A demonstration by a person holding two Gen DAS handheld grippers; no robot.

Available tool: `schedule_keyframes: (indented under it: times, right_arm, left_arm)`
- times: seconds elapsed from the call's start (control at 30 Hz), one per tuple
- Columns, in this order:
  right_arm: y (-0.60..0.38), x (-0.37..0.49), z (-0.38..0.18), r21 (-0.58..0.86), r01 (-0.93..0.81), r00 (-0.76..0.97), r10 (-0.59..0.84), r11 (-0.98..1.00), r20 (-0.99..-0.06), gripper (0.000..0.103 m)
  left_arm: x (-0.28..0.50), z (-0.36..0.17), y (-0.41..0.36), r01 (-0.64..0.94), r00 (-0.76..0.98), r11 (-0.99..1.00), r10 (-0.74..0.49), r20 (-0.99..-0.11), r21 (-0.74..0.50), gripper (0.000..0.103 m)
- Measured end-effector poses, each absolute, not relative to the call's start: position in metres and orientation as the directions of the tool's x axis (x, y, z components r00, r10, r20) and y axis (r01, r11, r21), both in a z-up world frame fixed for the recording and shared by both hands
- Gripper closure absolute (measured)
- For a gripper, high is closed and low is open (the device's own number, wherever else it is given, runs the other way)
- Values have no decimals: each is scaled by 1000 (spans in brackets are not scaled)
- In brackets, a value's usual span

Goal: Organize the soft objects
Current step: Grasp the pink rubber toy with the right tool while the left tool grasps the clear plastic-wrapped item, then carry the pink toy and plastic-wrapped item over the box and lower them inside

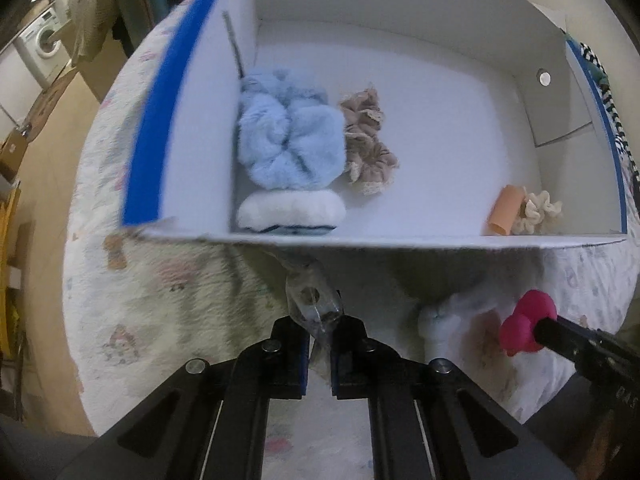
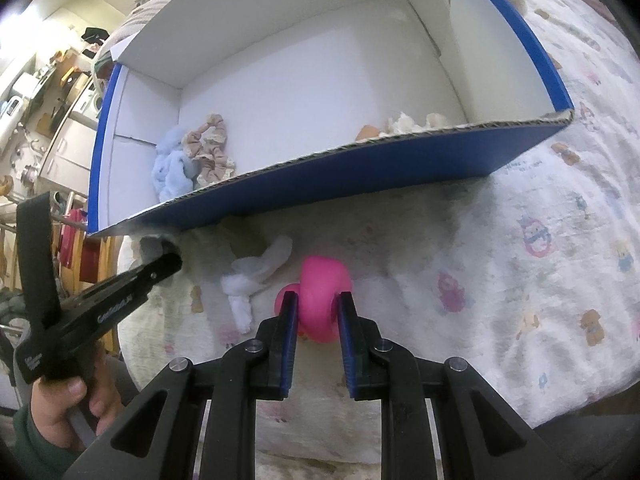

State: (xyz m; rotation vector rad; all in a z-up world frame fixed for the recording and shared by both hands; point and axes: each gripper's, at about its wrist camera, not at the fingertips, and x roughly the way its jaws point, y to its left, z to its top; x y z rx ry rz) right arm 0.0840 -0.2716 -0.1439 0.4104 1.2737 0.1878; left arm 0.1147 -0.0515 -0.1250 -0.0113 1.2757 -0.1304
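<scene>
A white box with blue outer walls [image 1: 148, 128] [image 2: 360, 176] lies on the patterned bedspread. Inside are a fluffy blue scrunchie [image 1: 290, 140] [image 2: 172, 172], a brown lace scrunchie [image 1: 368, 140] [image 2: 208, 152], a white fluffy item [image 1: 290, 210], an orange roll [image 1: 506, 210] and a cream scrunchie [image 1: 540, 210] [image 2: 404, 124]. My left gripper [image 1: 320, 334] is shut on a clear plastic piece [image 1: 314, 300] just in front of the box. My right gripper [image 2: 318, 312] is shut on a pink soft toy [image 2: 322, 296] [image 1: 526, 322]. A white cloth scrap [image 2: 252, 276] [image 1: 452, 316] lies between them.
The bedspread [image 2: 560, 240] extends to the right of the box. Past the bed's left edge are cartons and a washing machine [image 1: 42, 40]. A striped fabric [image 1: 608, 92] lies beyond the box's right wall.
</scene>
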Motion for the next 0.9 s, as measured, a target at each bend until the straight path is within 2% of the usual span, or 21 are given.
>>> schedule_keyframes:
  times: [0.47,0.9]
  right_arm:
    - [-258,76,-130,372,17,320,347,928,-882,82]
    - [-257,64,-78,416,-52,409,399,908,-821,82]
  left_arm:
    - [71,-101,-24,64,331,997,-57,-942,-37,96]
    - [48,-37,-33,72,465,997,-69,-883,-40,96]
